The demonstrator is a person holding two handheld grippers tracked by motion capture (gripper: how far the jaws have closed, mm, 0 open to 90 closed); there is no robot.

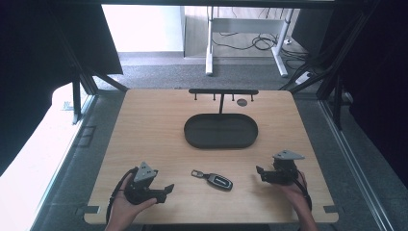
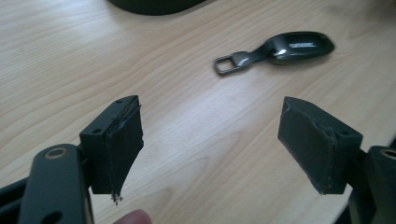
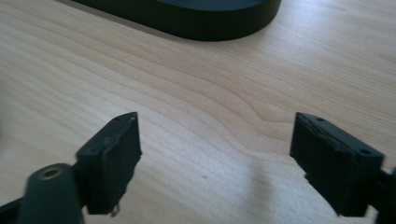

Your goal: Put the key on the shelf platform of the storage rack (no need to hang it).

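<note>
Both grippers rested low on the wooden table (image 1: 144, 125), the left gripper (image 1: 167, 190) and right gripper (image 1: 260, 172) each with jaws spread apart; between them lay a black key fob (image 1: 214, 179), an oval tray (image 1: 221, 131) beyond

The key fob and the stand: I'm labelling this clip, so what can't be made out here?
- Key fob: the marking on its dark body is too small and blurred in the left gripper view, tinier still in the high view.
- Oval tray: cut off by the top edge in both gripper views, so its inside is hidden there.
- Hook rack: its pegs are too small in the high view to tell whether anything hangs there.
</note>
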